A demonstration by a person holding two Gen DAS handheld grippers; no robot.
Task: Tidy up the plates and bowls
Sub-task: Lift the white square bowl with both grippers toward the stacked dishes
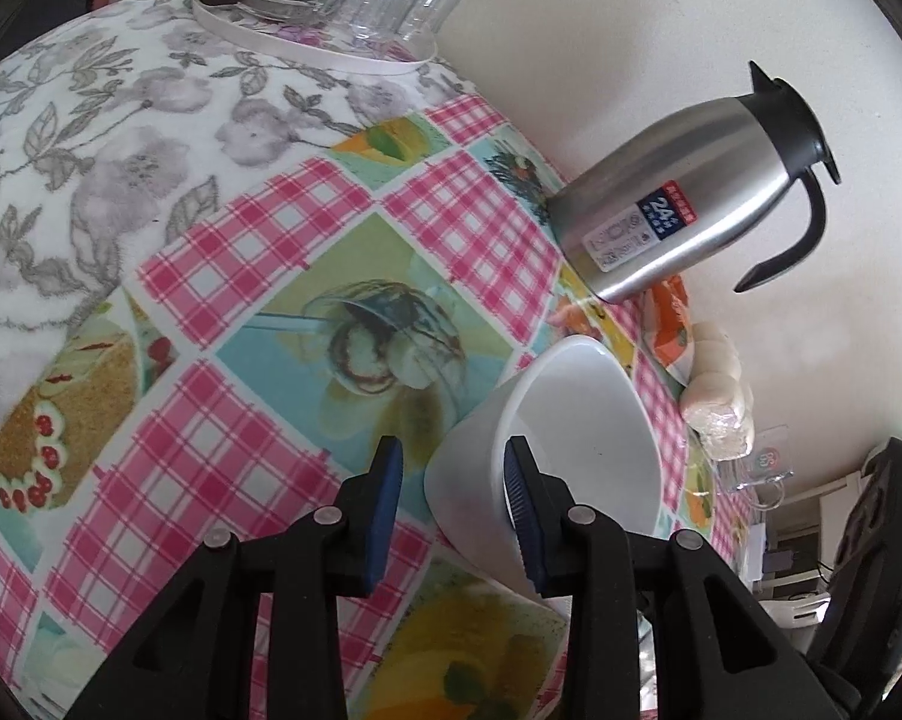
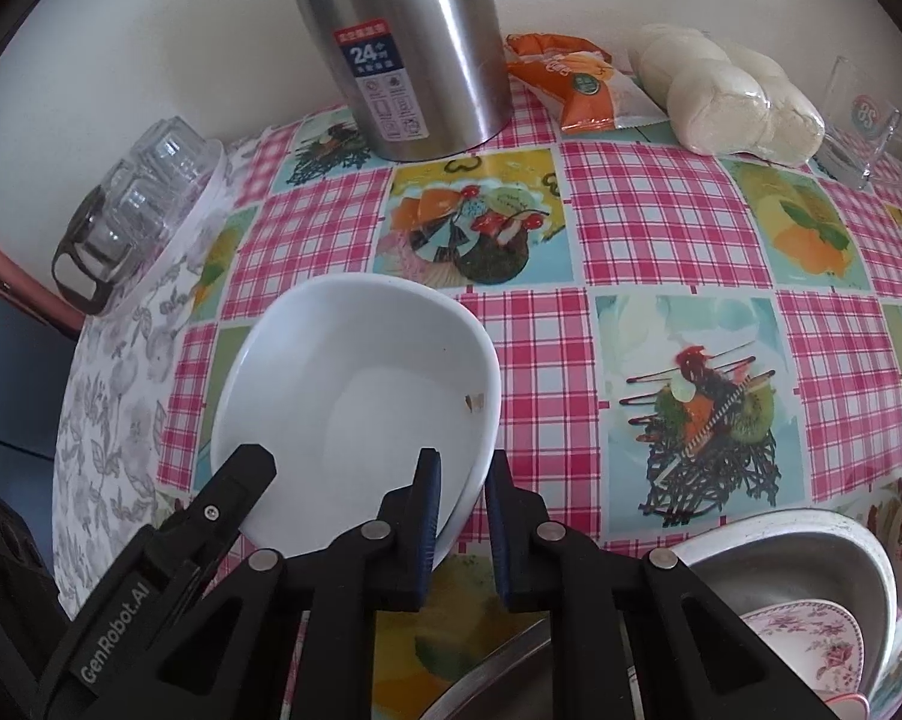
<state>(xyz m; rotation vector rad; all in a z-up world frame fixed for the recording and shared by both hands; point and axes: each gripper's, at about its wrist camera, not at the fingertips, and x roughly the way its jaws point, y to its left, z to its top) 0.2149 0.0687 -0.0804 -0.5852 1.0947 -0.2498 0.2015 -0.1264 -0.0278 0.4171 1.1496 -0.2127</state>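
A white bowl (image 2: 355,384) sits on the patterned tablecloth, and it also shows in the left wrist view (image 1: 577,426). My right gripper (image 2: 460,480) is shut on the bowl's right rim, one finger inside and one outside. My left gripper (image 1: 454,468) is open; its right finger (image 1: 520,492) is inside the bowl and its left finger (image 1: 388,480) stands outside the wall. The left gripper's black finger (image 2: 229,492) shows over the bowl's left rim in the right wrist view. A floral plate (image 2: 811,654) lies in a steel basin (image 2: 835,546) at lower right.
A steel thermos jug (image 2: 403,42) stands at the back, also in the left wrist view (image 1: 685,204). A tray of upturned glasses (image 2: 145,198) is at the left. An orange snack bag (image 2: 577,84), a wrapped bundle of buns (image 2: 733,96) and a glass mug (image 2: 865,120) lie along the wall.
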